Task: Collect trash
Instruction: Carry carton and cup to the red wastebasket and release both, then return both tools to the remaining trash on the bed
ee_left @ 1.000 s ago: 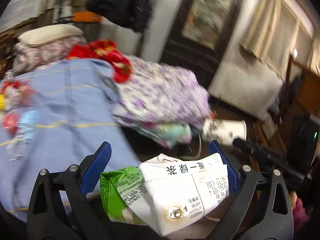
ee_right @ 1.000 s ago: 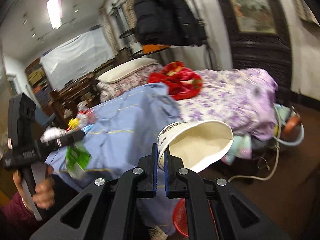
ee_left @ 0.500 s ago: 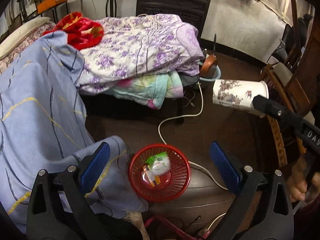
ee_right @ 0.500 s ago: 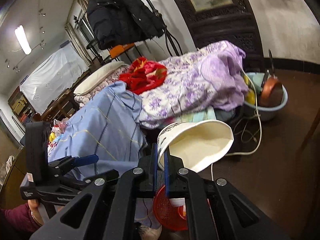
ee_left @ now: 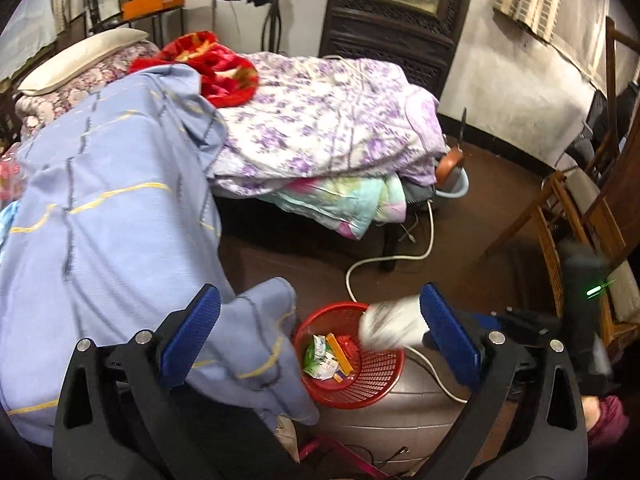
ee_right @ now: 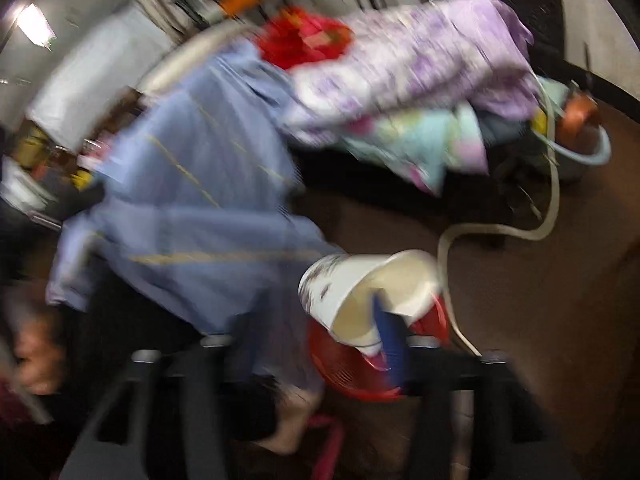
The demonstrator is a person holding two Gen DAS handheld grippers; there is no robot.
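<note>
My left gripper (ee_left: 318, 332) is spread wide with nothing between its blue pads. Just below and ahead of it sits the red mesh basket (ee_left: 360, 384), already holding a green-and-white wrapper (ee_left: 318, 358) and a few other scraps — so part of the collecting looks done.

The paper cup (ee_right: 360, 296) is what is left in hand. In the right wrist view it lies right at the tips of my right gripper (ee_right: 382, 322), one blue finger (ee_right: 386, 336) reaching into its mouth. That view is badly smeared, so I cannot tell whether the gripper is clamped on the rim or has let go. The cup is over the basket's far rim, above it rather than in it; the left view shows it as a white blur just inside my left gripper's right finger.

Its long axis lies nearly level, tilted a little: the mouth faces back towards my right gripper and downward, the base points away, up and to the left.

I judge more trash remains on the blue bedsheet (ee_left: 104, 208), off to the far left.
</note>
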